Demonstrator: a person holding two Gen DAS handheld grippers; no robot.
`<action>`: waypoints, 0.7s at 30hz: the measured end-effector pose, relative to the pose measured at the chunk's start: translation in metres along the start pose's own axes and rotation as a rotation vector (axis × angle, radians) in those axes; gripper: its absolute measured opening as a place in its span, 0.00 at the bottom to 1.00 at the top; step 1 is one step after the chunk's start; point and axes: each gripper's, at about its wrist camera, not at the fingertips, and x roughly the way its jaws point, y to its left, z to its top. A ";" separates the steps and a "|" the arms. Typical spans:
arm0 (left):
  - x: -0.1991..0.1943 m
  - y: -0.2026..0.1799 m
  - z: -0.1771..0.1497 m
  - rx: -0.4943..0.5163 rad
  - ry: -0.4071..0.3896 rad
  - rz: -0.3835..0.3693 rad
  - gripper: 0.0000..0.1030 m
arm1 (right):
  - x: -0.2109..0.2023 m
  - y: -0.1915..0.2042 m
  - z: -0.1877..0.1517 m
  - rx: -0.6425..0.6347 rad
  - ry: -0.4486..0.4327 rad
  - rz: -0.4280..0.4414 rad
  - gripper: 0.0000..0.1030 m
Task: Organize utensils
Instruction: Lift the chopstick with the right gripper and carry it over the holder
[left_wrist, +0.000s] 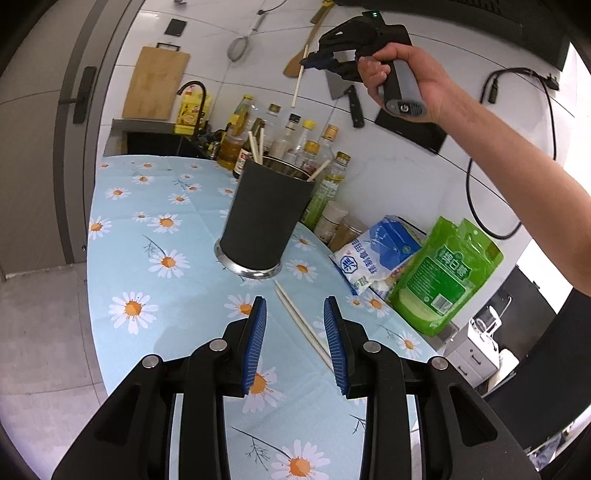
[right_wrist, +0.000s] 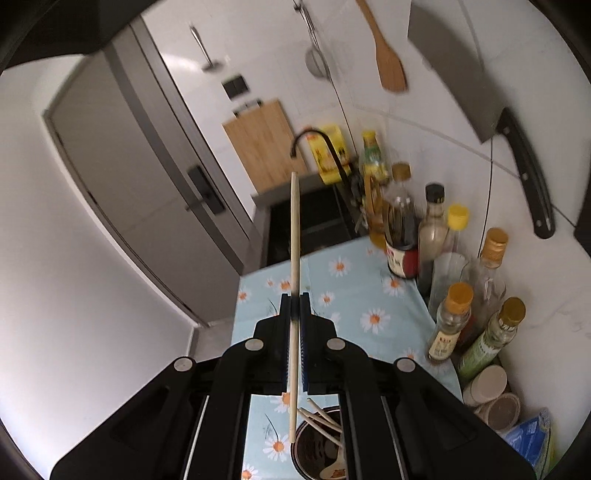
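A dark cylindrical utensil holder (left_wrist: 266, 218) with a steel base stands on the daisy tablecloth (left_wrist: 147, 206), with several chopsticks leaning in it. Two pale chopsticks (left_wrist: 299, 321) lie side by side on the cloth just in front of it. My left gripper (left_wrist: 294, 301) hovers over them, open, its blue pads apart and touching nothing. My right gripper (left_wrist: 310, 61), held in a hand, is high above the holder and shut on a single chopstick (left_wrist: 298, 81). In the right wrist view that chopstick (right_wrist: 294, 236) runs lengthwise between the pads of the right gripper (right_wrist: 294, 299), and the holder (right_wrist: 314, 454) shows below.
Oil and sauce bottles (left_wrist: 295, 144) line the wall behind the holder. A blue-white bag (left_wrist: 373, 254) and a green bag (left_wrist: 447, 273) sit at the right. A sink with a black tap (left_wrist: 195, 107) is beyond. A cleaver (right_wrist: 480, 92), a wooden spatula (right_wrist: 388, 62) and a cutting board (left_wrist: 155, 85) hang on the wall.
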 end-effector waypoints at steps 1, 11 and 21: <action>0.000 0.000 -0.001 0.006 0.002 -0.003 0.30 | -0.007 -0.001 -0.004 -0.011 -0.033 0.017 0.05; 0.003 0.006 -0.002 0.017 0.036 -0.005 0.30 | -0.026 -0.001 -0.061 -0.158 -0.239 0.064 0.05; 0.011 0.009 -0.010 0.005 0.087 -0.015 0.36 | -0.009 -0.020 -0.127 -0.173 -0.289 0.037 0.05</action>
